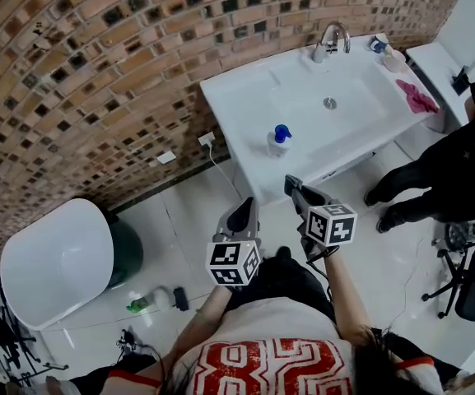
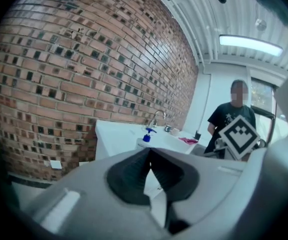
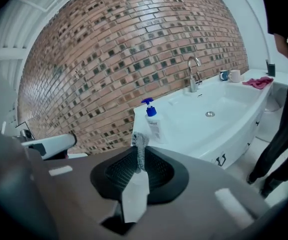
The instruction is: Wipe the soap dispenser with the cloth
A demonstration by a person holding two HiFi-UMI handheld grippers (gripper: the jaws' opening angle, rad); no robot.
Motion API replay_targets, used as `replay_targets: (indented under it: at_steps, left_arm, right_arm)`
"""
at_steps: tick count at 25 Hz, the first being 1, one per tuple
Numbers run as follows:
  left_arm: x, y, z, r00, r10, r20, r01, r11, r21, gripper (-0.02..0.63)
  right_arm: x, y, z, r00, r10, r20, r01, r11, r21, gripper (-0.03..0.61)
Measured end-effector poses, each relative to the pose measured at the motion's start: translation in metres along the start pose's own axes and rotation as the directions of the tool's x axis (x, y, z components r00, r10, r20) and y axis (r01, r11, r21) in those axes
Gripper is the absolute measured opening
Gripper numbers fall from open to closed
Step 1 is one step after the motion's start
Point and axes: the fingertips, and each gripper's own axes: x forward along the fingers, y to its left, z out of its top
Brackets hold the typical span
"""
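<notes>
The approach is judged to be in hand; nothing is wiped yet. The soap dispenser [image 1: 278, 139] is seen upright on the sink [image 1: 237, 122] front rim, at 12 o'clock from both grippers, well apart. The left gripper [image 1: 243, 214] is closed on nothing. The right gripper [image 1: 294, 189] is clamped on a grey strip [image 3: 139, 146], apparently cloth. A pink cloth [image 1: 418, 97] is seen at 2 o'clock. Next, the strip must be carried forward to the dispenser.

No writing can be read for sure: the label on the soap dispenser [image 3: 155, 127] is too small, and the big red print on the person's shirt [image 1: 280, 367] is unclear.
</notes>
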Motion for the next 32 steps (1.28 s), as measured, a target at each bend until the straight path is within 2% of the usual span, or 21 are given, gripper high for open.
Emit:
replay_targets:
  at_steps: [4, 10, 13, 17, 24, 32]
  left_arm:
    - [-0.008, -0.019, -0.007, 1.0, -0.012, 0.004, 0.012, 1.0, 0.016, 0.003]
    - [-0.029, -0.04, -0.01, 0.999, 0.026, 0.029, -0.027, 0.999, 0.023, 0.003]
    - [-0.049, -0.055, -0.02, 0.998, 0.055, 0.037, -0.055, 0.998, 0.019, 0.003]
    - [-0.07, -0.079, -0.034, 0.998, 0.063, 0.032, -0.065, 0.996, 0.058, 0.003]
    - [-0.103, -0.102, -0.032, 0.999, 0.015, 0.052, -0.019, 0.996, 0.092, 0.003]
    - [-0.142, -0.093, -0.03, 0.996, -0.047, 0.072, 0.039, 0.994, 0.103, 0.003]
  right_arm:
    - [-0.03, 0.011, 0.001, 0.996, 0.04, 0.075, -0.046, 0.996, 0.082, 0.048]
    - [-0.076, 0.024, -0.008, 0.99, 0.077, 0.114, -0.086, 0.994, 0.069, 0.048]
    - [-0.101, 0.022, -0.028, 0.99, 0.082, 0.113, -0.091, 0.993, 0.08, 0.048]
    - [-0.127, 0.021, -0.048, 0.988, 0.091, 0.127, -0.103, 0.99, 0.093, 0.048]
    - [-0.154, 0.057, -0.059, 0.975, 0.118, 0.186, -0.135, 0.987, 0.082, 0.048]
    - [-0.167, 0.101, -0.067, 0.967, 0.069, 0.244, -0.077, 0.997, 0.024, 0.048]
